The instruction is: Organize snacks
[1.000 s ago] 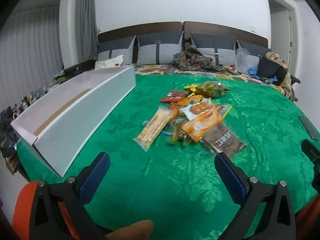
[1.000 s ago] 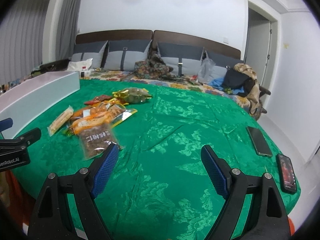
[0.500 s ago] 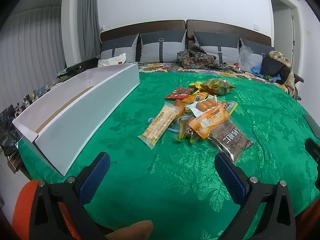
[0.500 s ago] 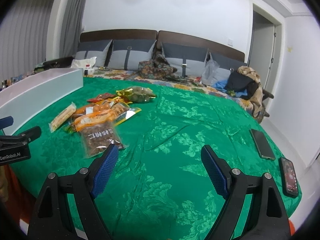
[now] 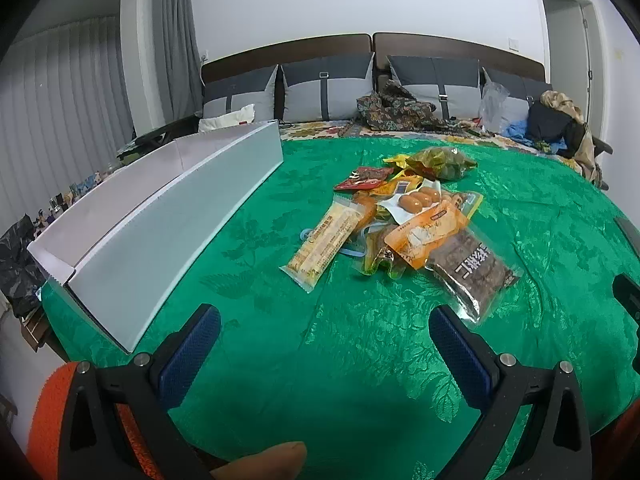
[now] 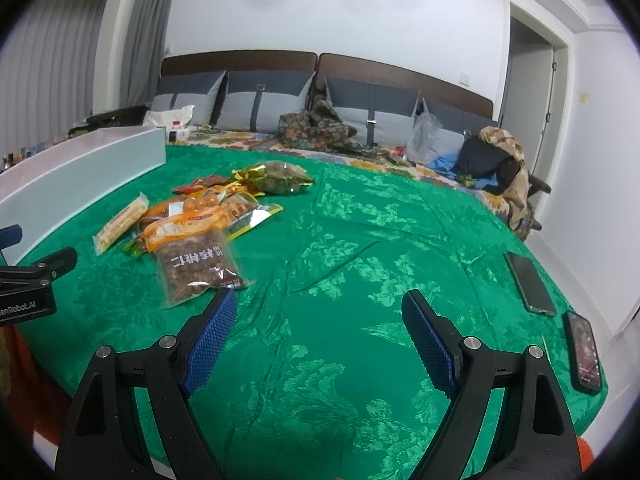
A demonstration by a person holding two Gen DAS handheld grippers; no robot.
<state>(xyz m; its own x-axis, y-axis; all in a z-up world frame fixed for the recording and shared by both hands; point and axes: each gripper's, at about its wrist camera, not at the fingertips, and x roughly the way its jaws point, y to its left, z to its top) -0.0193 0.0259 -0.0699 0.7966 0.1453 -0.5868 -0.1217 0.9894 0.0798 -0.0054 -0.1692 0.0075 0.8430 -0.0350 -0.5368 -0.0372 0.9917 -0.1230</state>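
Left wrist view: your left gripper is spread wide and empty above the green cover; the snack pile lies ahead, the white box to its left. Right wrist view: your right gripper gapes empty too, snacks ahead-left, two phones at right.

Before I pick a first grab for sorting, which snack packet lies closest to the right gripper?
The clear packet of dark brown nuts, at the near end of the pile; its corner lies just beyond the right gripper's left finger. The other packets lie farther back.
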